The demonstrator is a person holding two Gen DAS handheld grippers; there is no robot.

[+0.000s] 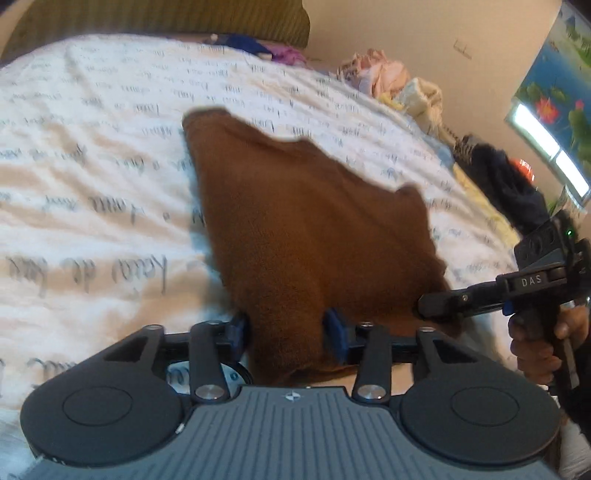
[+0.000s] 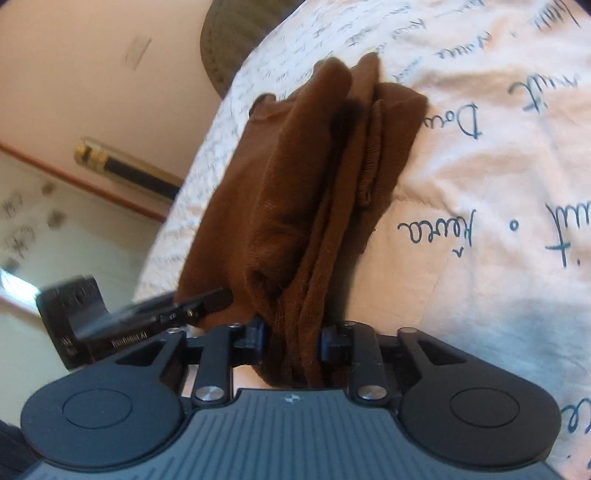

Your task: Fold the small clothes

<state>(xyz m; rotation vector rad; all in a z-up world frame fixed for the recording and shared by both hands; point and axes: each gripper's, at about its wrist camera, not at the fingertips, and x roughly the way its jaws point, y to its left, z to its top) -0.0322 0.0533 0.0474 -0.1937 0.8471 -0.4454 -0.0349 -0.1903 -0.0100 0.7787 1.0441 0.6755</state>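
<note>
A small brown garment hangs over a white bedspread with handwriting print. My left gripper is shut on its near edge, cloth bunched between the blue pads. My right gripper comes in from the right in the left wrist view and pinches the same edge. In the right wrist view the brown garment stretches away in long folds, my right gripper is shut on it, and the left gripper grips it from the left.
A pile of pale clothes and dark clothes lies along the bed's far right edge. A green headboard stands at the back. A wall and tiled floor lie left of the bed.
</note>
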